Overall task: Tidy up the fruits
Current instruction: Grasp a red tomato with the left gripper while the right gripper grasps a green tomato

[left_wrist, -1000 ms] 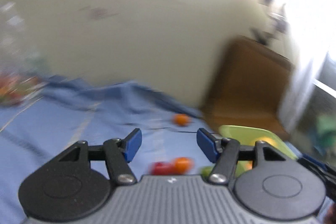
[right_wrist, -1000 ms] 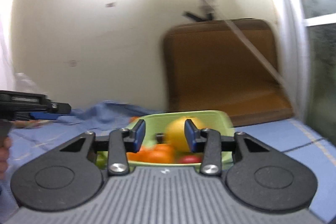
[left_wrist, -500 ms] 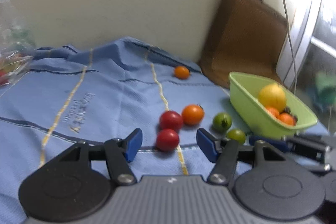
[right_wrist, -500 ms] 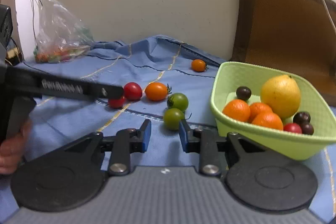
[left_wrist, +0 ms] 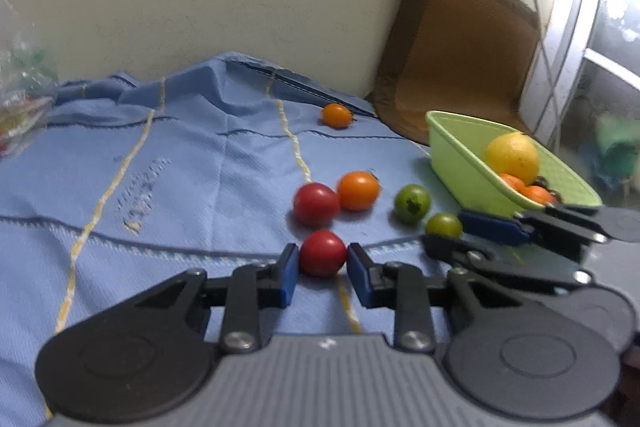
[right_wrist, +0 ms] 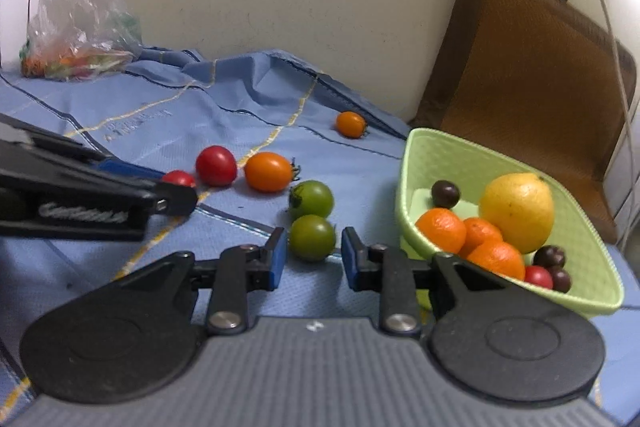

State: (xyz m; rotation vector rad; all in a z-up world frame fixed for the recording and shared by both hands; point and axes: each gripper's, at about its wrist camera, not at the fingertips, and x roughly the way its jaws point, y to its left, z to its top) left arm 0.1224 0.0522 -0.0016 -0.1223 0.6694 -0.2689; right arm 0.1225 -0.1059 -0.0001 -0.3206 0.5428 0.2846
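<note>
Red tomato sits between the left tool pads (right tool gapes).

**Green tomato between the right gripper's blue pads**

Low in the frame, the right gripper stands open around a small round green tomato, gaps showing on both sides. A second green tomato sits just above it. At right, a light green plastic basket holds a yellow citrus fruit and oranges. From the left edge, the left gripper reaches a small red tomato.
</note>
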